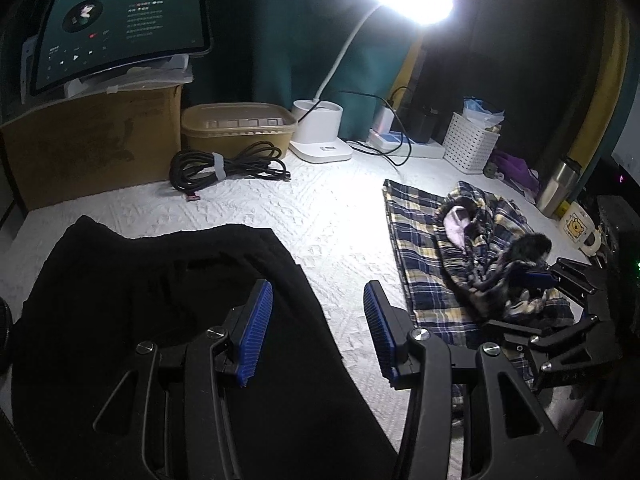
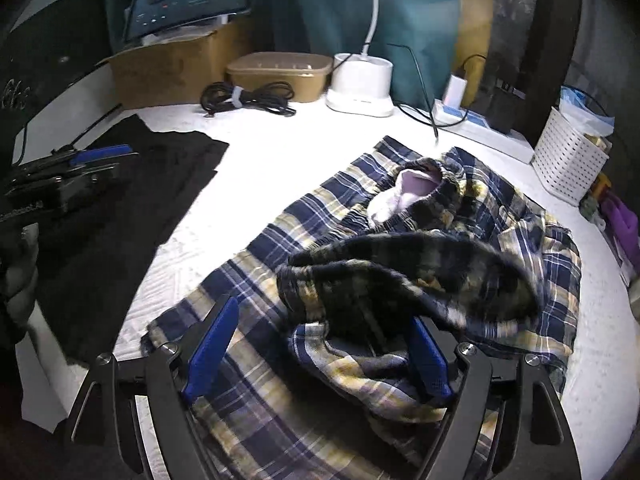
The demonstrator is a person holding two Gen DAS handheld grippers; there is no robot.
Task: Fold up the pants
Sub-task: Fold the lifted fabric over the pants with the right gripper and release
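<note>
The plaid pants [image 2: 400, 240] lie crumpled on the white textured tabletop [image 1: 312, 208], partly spread flat, with a bunched fold of cloth on top. The right tongs [image 2: 320, 344] stand wide open directly over the near edge of the pants; a fold of the cloth sits between the blue pads [image 2: 212, 344], which do not press it. The left tongs [image 1: 318, 332] stand partly open and empty above the edge of a black garment [image 1: 160, 300] lying flat, well apart from the pants.
</note>
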